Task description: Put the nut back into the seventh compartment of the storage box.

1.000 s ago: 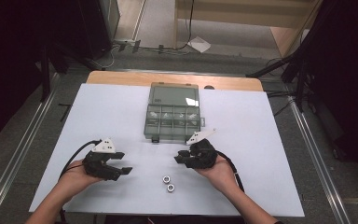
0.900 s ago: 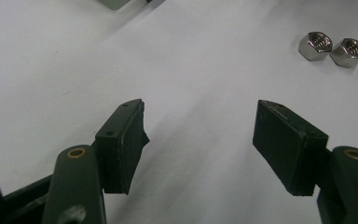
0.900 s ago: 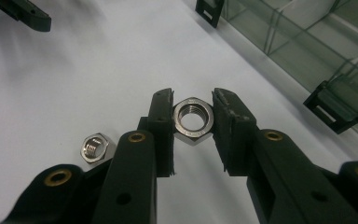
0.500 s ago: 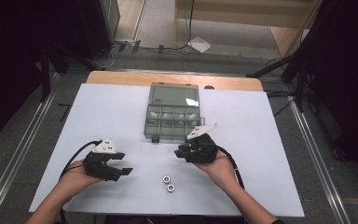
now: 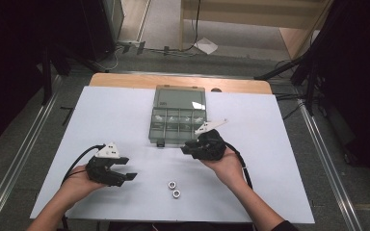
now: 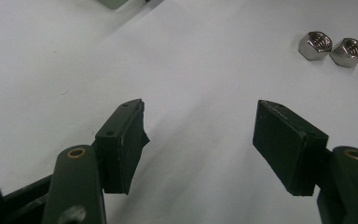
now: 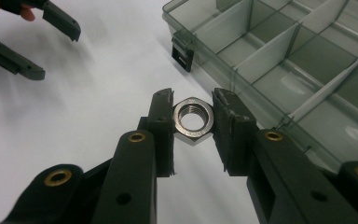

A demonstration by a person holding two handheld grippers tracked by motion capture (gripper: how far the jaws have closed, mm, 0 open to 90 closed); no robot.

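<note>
Our left gripper point(image 5: 125, 169) rests wide open and empty, two loose hex nuts point(image 5: 174, 188) just to its right. Our right gripper point(image 7: 193, 122) pinches a hex nut point(image 7: 194, 119), with the compartment box point(image 7: 303, 65) just ahead-right and nearer this hand.

My high view looks forward and down over the whole desk point(image 5: 125, 110). Each gripper view sits close above it. The organizer box point(image 5: 178, 118) appears in the high and right gripper views.

Compartment box point(image 7: 279, 60) cut off at edge
</note>
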